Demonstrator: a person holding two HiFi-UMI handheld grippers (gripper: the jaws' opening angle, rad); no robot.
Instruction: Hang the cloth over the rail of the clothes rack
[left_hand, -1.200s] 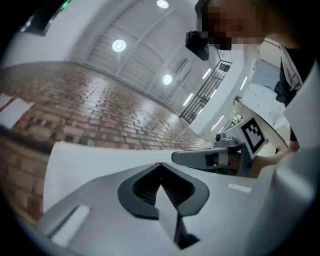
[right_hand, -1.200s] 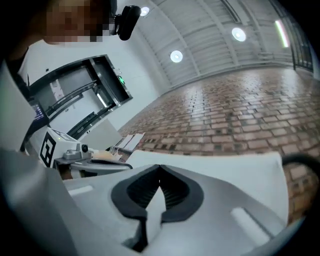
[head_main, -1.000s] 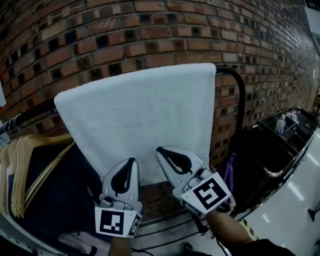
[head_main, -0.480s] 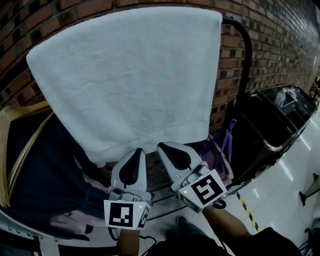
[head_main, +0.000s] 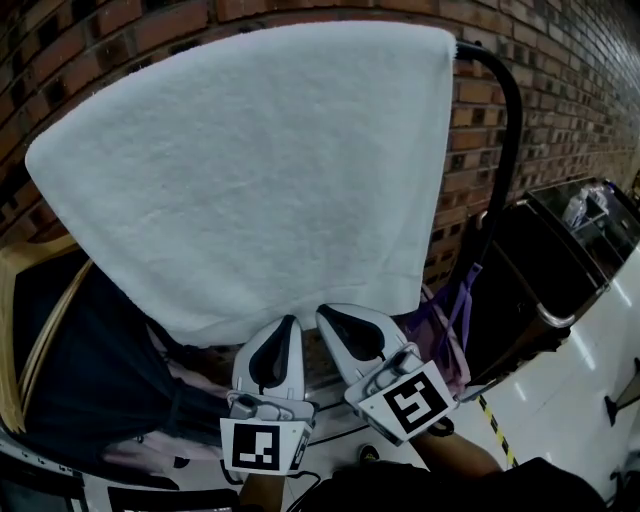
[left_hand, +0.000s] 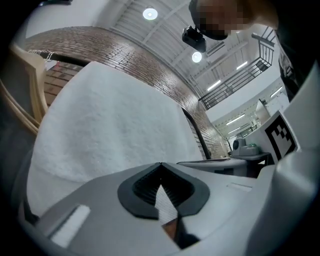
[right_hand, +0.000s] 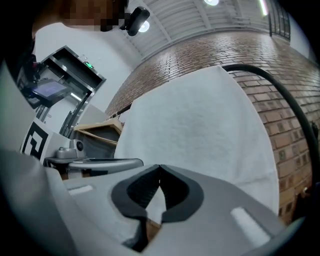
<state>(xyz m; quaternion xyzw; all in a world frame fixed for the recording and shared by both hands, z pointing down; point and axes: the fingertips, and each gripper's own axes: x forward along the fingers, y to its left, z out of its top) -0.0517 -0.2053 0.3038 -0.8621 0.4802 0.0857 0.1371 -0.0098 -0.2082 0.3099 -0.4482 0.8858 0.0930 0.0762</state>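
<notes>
A white cloth (head_main: 250, 170) hangs spread over the black rail (head_main: 505, 120) of the clothes rack, in front of a brick wall. Both grippers sit side by side just below its lower hem, apart from it. My left gripper (head_main: 290, 322) is shut with nothing between its jaws. My right gripper (head_main: 325, 312) is also shut and empty. In the left gripper view the cloth (left_hand: 110, 130) fills the space above the closed left gripper (left_hand: 161, 164). The right gripper view shows the cloth (right_hand: 200, 125) and the curved rail (right_hand: 280, 95) beyond the closed right gripper (right_hand: 159, 166).
Wooden hangers (head_main: 30, 340) with dark garments (head_main: 90, 370) hang on the rack at the left. A purple strap (head_main: 462, 300) dangles by the rack's right post. A black cart (head_main: 560, 270) stands at the right on the pale floor. The brick wall (head_main: 570, 80) runs behind.
The cloth now fills more of the head view and sits higher above the grippers. Both grippers stay shut and have dropped a little lower in the picture.
</notes>
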